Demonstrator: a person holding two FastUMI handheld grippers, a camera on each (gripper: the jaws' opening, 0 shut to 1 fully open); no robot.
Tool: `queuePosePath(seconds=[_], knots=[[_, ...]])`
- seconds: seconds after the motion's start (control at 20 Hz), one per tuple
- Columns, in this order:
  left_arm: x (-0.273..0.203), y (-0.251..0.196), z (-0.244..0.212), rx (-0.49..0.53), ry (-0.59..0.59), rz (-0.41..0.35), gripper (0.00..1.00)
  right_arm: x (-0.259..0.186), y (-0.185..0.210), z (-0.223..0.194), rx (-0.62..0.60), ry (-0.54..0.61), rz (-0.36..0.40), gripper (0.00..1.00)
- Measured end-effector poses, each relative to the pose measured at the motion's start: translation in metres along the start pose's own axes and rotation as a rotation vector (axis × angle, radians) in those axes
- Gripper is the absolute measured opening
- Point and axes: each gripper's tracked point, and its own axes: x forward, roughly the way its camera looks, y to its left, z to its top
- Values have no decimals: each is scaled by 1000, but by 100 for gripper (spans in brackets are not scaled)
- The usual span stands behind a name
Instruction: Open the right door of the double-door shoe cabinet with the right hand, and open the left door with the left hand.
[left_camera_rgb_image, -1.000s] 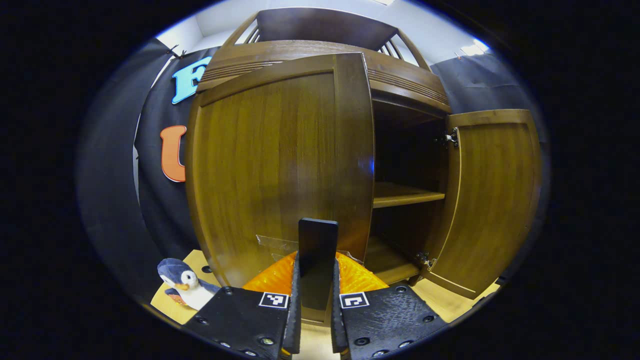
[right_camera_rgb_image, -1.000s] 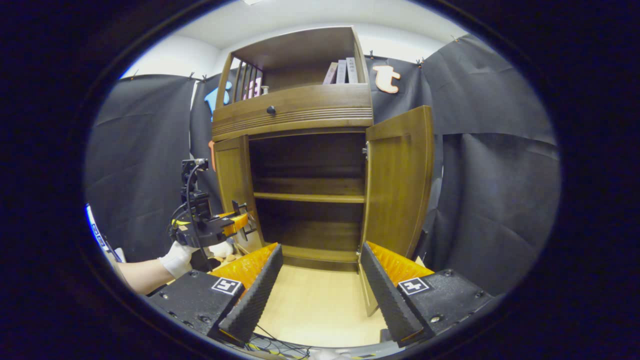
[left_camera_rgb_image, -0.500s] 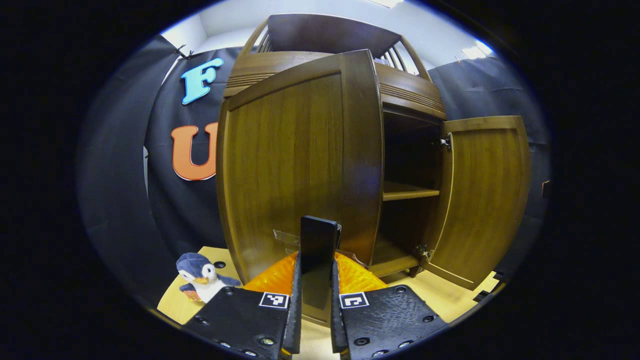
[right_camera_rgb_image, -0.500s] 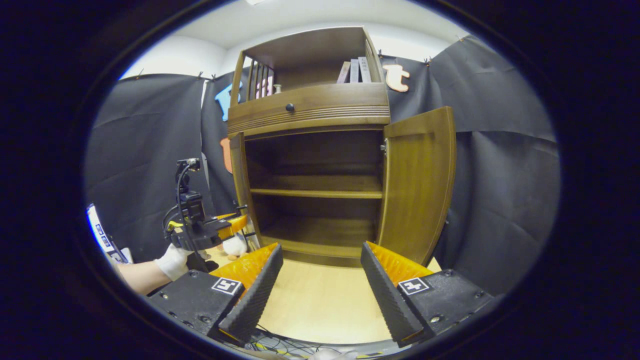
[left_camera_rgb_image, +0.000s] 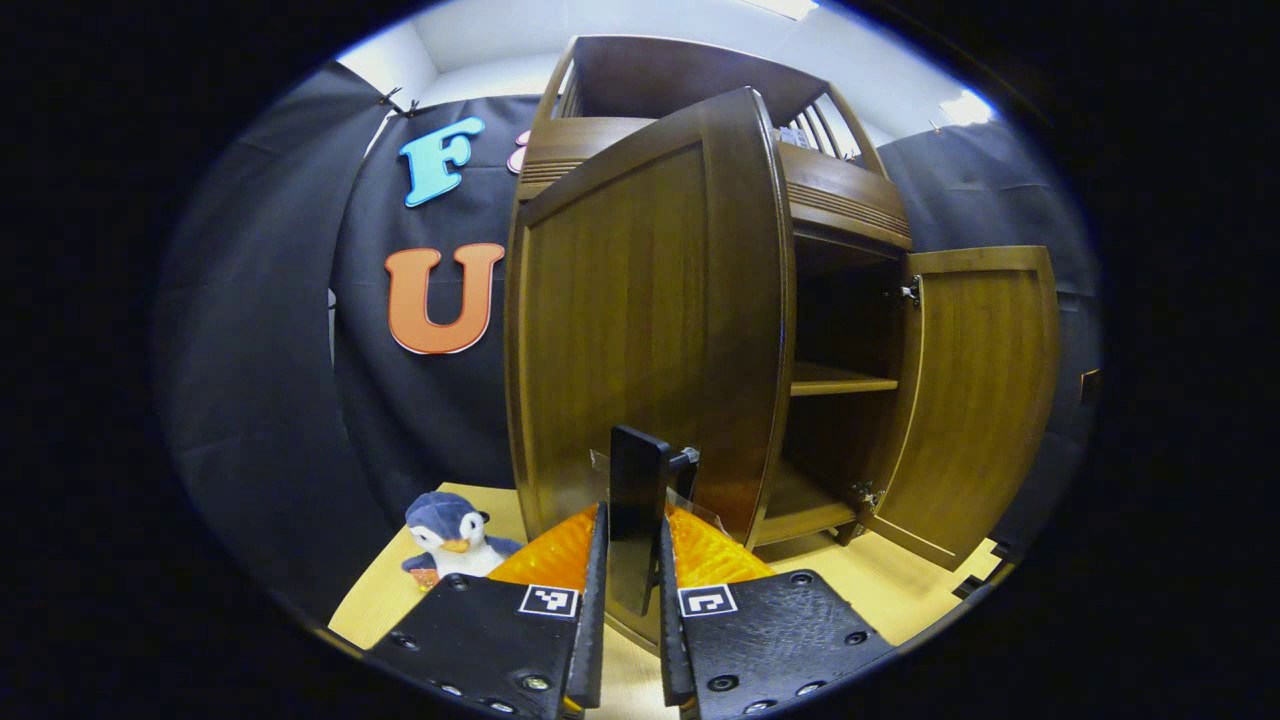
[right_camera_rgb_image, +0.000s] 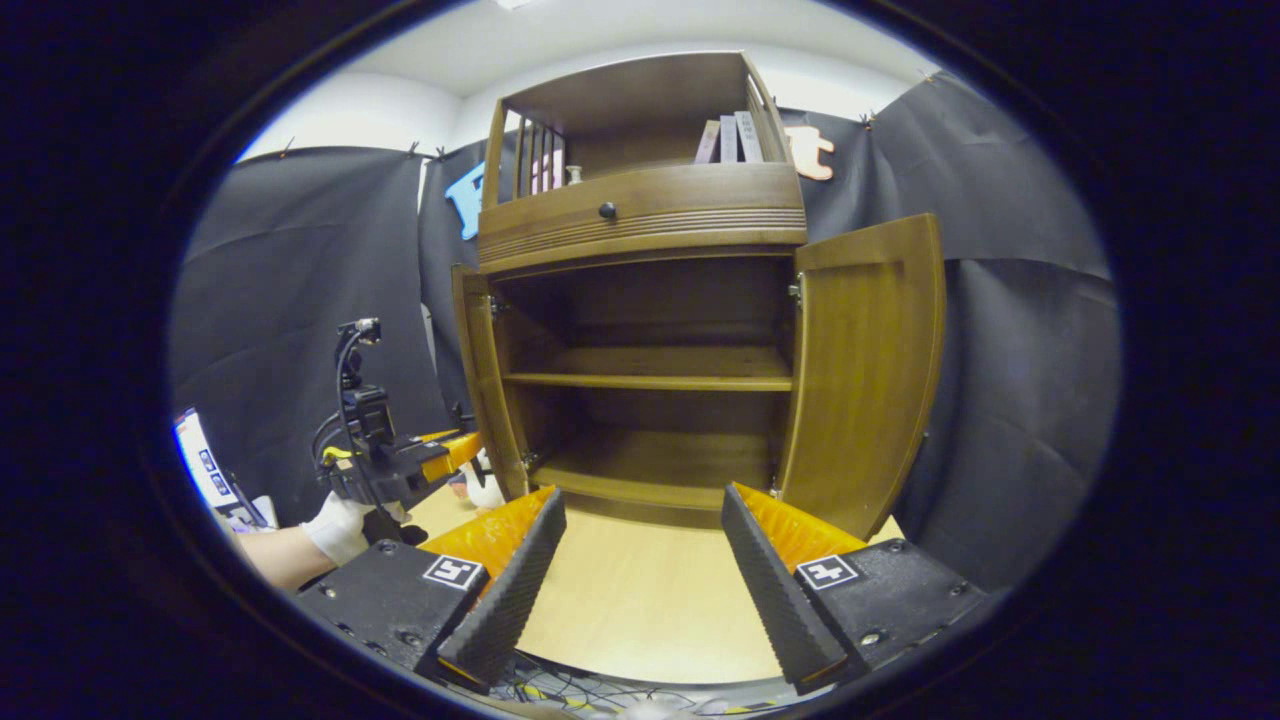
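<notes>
My left hand-held gripper (left_camera_rgb_image: 628, 590) is clamped on the flat black handle tab (left_camera_rgb_image: 638, 500) that stands out from the free edge of the brown wooden left door (left_camera_rgb_image: 640, 320) of the double-door shoe cabinet (right_camera_rgb_image: 640, 210). Both fingers press its two faces. The tab stands upright, its long axis vertical, straight ahead of the fingers, and the door panel rises directly behind it. The door hinges at the cabinet's left edge, so I judge that any further swing must go outward and to my left, round that hinge. In the right gripper view I see this left hand-held gripper well off to the left, at the door's lower edge, held by a white-gloved hand (right_camera_rgb_image: 340, 525).

My right hand-held gripper (right_camera_rgb_image: 640, 580) is open and holds nothing, hanging above the pale wooden floor (right_camera_rgb_image: 640, 600) in front of the cabinet. The brown wooden right door (right_camera_rgb_image: 865, 370) stands wide open at the cabinet's right edge, apart from the fingers.

Compared with a second ago, the left door has swung much further out: it now stands near edge-on in the right gripper view, and both shelves show fully. A small plush penguin (left_camera_rgb_image: 450, 535) sits on the floor left of the door.
</notes>
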Motion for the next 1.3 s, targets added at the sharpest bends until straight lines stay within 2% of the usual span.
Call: queuePosePath(seconds=[0.5,0.55,0.6,0.7,0.8,0.85,0.9,1.3], knots=[[-11,59,3,34,0,105,22,7,26,-5,-8,12,55,99],[-12,73,1,37,-7,159,14,6,27,-5,-9,13,56,98],[-22,84,0,39,-1,176,6,5,27,-5,-9,11,56,99],[-26,90,0,11,-9,159,0,7,28,-6,-10,16,54,99],[-26,97,3,24,-16,137,0,7,28,-9,-12,22,55,99],[-27,99,3,24,-15,127,11,7,28,-10,-12,24,56,100],[-26,101,1,20,-16,112,0,7,29,-10,-9,23,57,99],[-24,132,0,18,-22,-19,0,16,40,-14,7,47,81,99]])
